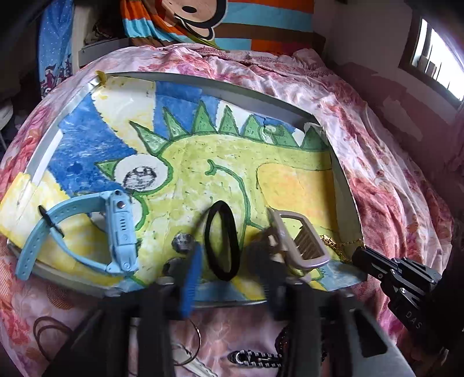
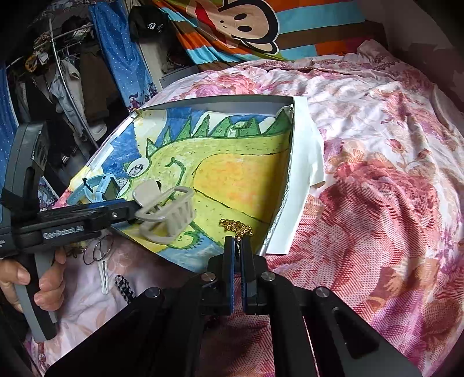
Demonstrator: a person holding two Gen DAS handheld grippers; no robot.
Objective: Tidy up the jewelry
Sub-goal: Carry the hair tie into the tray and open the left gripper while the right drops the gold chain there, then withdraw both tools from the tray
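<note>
Matt painted paper [image 1: 203,162] lining the tray; smooth pale-blue rubbery watch strap [image 1: 34,246]; glossy beige plastic hair claw [image 2: 168,214]; shiny gold metal chain [image 2: 236,226]; crumpled floral cloth bedsheet [image 2: 377,174].

A floral pink bedsheet [image 2: 377,179] was spread across the bed. A striped cloth printed with a cartoon monkey [image 2: 243,26] was hung behind it. Clothes [image 2: 72,87] were seen on a rack at the left, beside a blue dotted curtain [image 2: 121,58]. A window [image 1: 438,58] was lit at the upper right of the left wrist view
</note>
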